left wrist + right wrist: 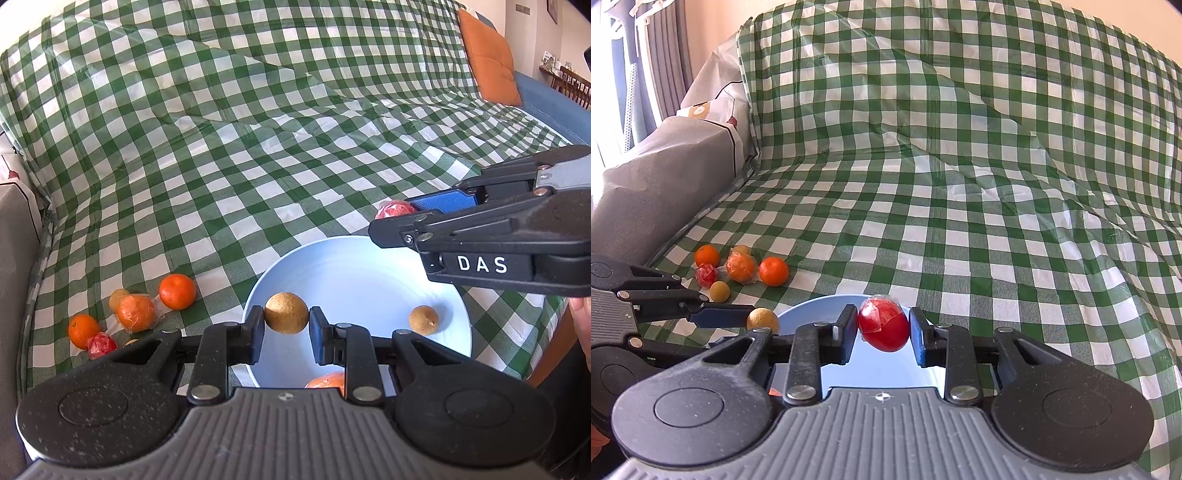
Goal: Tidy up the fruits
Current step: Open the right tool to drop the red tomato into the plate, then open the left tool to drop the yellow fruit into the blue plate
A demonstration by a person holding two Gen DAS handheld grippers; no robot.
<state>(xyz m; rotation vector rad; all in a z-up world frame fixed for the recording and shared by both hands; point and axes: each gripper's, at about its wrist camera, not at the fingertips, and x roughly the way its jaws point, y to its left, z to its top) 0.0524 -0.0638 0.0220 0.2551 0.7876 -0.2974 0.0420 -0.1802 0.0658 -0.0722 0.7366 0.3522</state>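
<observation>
My left gripper [287, 325] is shut on a small brown round fruit [286, 313] and holds it over the pale blue bowl [332, 258]. The bowl holds another brown fruit [423, 320] and an orange fruit [327, 381] partly hidden by my gripper. My right gripper [882, 328] is shut on a red plastic-wrapped fruit [883, 325] above the bowl's rim [812, 306]. It also shows in the left wrist view [397, 218], at the bowl's far right edge. A cluster of oranges [177, 291], a wrapped orange [135, 312] and a red wrapped fruit [101, 345] lies to the left.
Everything rests on a green-and-white checked cloth [258, 147] draped over a sofa. A grey armrest [657, 177] stands at the left. An orange cushion [489, 59] lies at the far right. The left gripper [753, 319] with its brown fruit shows in the right wrist view.
</observation>
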